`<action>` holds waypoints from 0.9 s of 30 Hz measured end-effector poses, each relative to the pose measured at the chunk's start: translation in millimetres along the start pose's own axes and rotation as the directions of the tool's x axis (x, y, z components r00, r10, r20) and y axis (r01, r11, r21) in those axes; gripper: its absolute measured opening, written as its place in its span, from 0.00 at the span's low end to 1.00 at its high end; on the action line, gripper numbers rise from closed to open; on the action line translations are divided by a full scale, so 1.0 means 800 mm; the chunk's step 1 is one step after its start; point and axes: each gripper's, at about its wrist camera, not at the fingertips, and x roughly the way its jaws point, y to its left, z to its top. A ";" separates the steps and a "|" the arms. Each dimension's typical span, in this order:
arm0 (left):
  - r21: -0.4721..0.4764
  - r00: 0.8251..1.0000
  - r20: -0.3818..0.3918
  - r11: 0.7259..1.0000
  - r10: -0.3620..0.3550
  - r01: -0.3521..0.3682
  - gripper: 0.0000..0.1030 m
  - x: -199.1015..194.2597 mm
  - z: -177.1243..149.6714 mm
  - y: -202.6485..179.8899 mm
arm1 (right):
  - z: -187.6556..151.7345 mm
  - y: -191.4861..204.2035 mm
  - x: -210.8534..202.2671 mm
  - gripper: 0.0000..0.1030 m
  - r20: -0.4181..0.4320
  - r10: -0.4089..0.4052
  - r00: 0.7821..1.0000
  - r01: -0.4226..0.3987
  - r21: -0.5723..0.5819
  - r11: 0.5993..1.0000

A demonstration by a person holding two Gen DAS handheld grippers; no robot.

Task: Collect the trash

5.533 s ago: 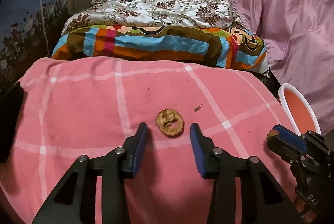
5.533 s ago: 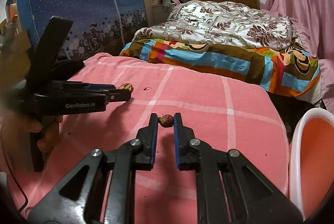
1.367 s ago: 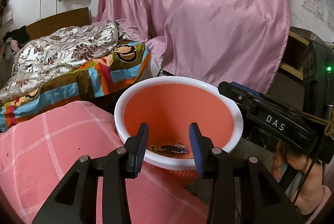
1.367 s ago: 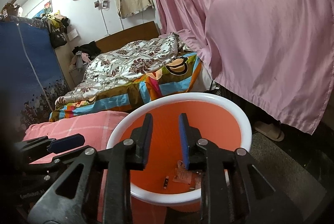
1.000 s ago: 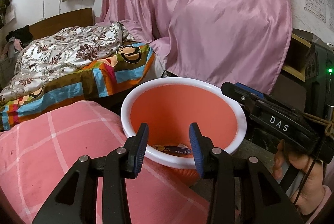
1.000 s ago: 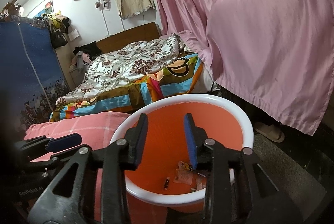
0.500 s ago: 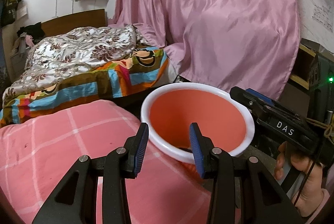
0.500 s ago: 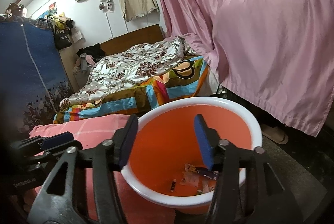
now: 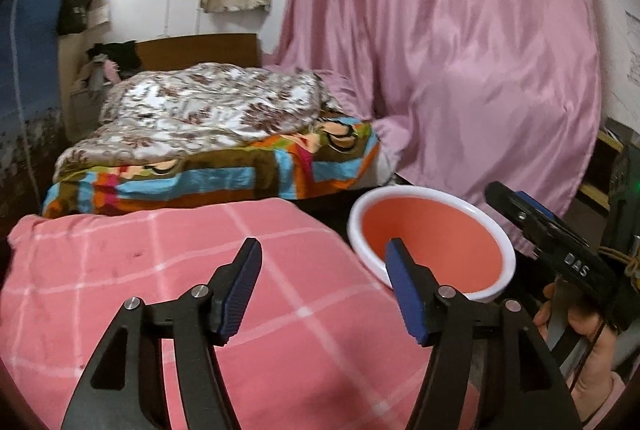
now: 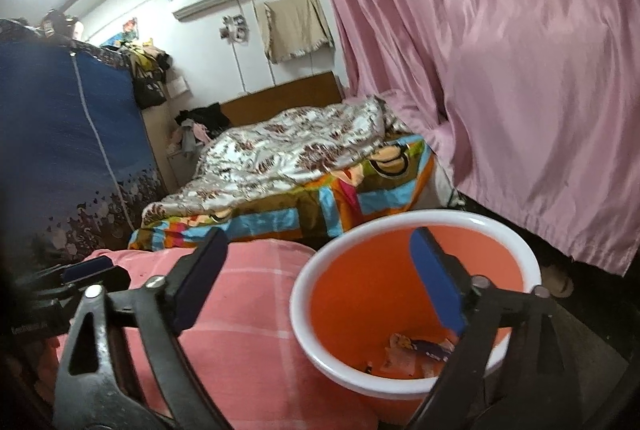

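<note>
Both my claws are empty now, jaws spread wide: my left gripper [image 9: 322, 266] hangs over the edge of the pink checked blanket [image 9: 120, 290], my right gripper [image 10: 316, 270] over the near rim of the orange bin [image 10: 400, 386]. The trash [image 10: 420, 348], wrappers and scraps, lies at the bottom of that bin, so I judge the drop done. Half a second ago both jaws stood narrower and my left pointed closer to the bin; now it has swung back toward the blanket. Next I must scan the blanket for leftovers; only a few dark specks [image 9: 138, 254] show, too small to identify.
</note>
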 end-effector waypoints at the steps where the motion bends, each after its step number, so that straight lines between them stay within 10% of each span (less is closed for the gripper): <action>1: -0.009 1.000 0.006 1.000 0.010 -0.010 0.61 -0.005 0.000 0.004 | 0.000 0.005 -0.003 1.00 0.016 0.006 1.000 -0.006 -0.008 1.000; 11: -0.149 0.979 0.149 0.982 0.140 -0.118 0.91 -0.082 -0.017 0.057 | -0.003 0.063 -0.032 1.00 0.132 0.091 0.987 -0.079 -0.089 0.993; 27: -0.218 0.904 0.262 0.933 0.337 -0.285 0.96 -0.177 -0.076 0.097 | -0.023 0.149 -0.076 1.00 0.202 0.196 0.960 -0.154 -0.204 0.967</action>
